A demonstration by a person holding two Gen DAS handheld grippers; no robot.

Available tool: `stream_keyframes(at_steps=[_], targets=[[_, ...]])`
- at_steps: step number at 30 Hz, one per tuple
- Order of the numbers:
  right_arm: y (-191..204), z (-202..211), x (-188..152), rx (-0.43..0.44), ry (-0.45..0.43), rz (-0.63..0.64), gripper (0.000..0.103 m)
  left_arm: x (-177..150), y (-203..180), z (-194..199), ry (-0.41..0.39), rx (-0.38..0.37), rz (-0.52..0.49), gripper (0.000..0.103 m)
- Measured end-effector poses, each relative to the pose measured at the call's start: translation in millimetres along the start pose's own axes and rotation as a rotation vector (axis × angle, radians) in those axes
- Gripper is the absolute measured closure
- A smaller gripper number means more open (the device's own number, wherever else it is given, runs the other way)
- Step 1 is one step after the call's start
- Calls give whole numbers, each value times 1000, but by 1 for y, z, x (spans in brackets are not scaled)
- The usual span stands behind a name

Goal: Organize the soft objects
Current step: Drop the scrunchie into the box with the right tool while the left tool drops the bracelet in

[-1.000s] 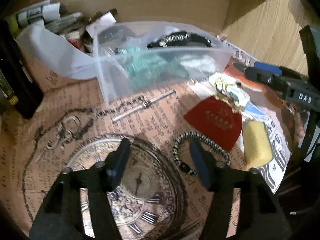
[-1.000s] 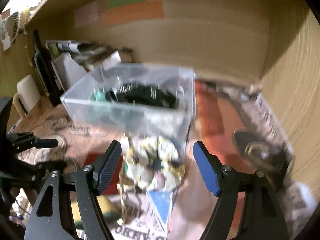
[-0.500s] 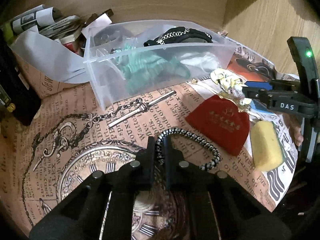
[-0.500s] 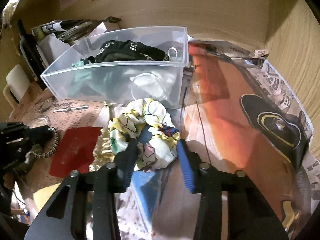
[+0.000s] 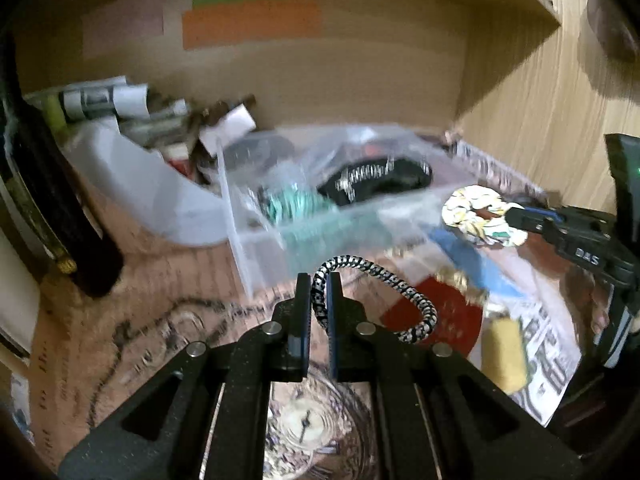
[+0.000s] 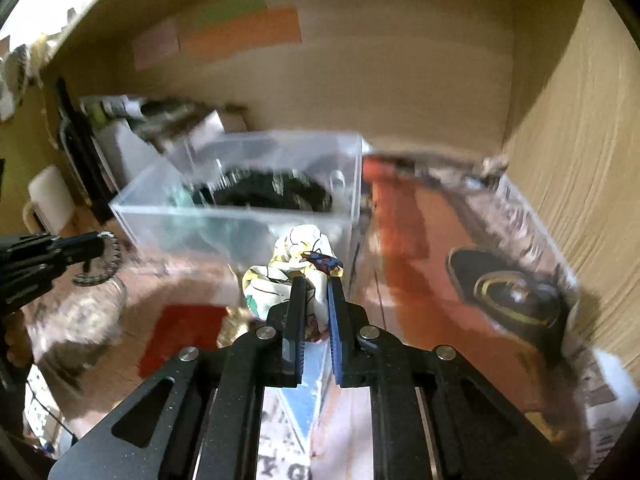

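My left gripper [image 5: 319, 286] is shut on a black-and-white braided band [image 5: 384, 280] and holds it lifted above the table, in front of the clear plastic bin [image 5: 256, 236]. My right gripper [image 6: 316, 286] is shut on a white patterned cloth scrunchie [image 6: 288, 264], lifted just in front of the clear bin [image 6: 240, 220]. The bin holds a black band [image 6: 264, 192] and a teal soft item [image 5: 296, 204]. The left gripper [image 6: 96, 246] shows at the left of the right wrist view with the braided band [image 6: 106, 264]. The scrunchie [image 5: 476, 216] shows in the left wrist view.
A red pouch [image 5: 432, 312] and a yellow sponge [image 5: 504, 356] lie on the printed paper [image 5: 120, 320]. A dark bottle [image 5: 52, 208] stands at the left, clutter [image 5: 132, 108] behind the bin. Wooden walls [image 6: 580, 160] close the back and right.
Both grippers have closed, the left on the braided band and the right on the scrunchie, and lifted them off the table toward the bin.
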State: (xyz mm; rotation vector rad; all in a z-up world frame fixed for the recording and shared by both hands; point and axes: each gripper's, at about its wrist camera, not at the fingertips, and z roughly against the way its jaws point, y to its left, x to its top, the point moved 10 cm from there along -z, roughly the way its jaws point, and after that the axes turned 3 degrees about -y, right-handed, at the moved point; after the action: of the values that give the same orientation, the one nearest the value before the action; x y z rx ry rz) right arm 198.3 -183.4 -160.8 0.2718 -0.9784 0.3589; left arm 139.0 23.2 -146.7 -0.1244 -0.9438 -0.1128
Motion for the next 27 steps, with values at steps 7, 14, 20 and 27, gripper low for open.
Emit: stream_keyframes(at_steps=[7,14,20,27], targets=[[14,25,42,26,-131,13,94,40,6,9,-92,22,22,97],[32,21,73,72,-200,10,94,72,15,3,-131,46,50,97],[48,-1,88,109,-196,19,94,86,26,-20,-119,81,64,97],[63,-41,89,113,-126,48,94,85,37,-56,-51,130,78,97]])
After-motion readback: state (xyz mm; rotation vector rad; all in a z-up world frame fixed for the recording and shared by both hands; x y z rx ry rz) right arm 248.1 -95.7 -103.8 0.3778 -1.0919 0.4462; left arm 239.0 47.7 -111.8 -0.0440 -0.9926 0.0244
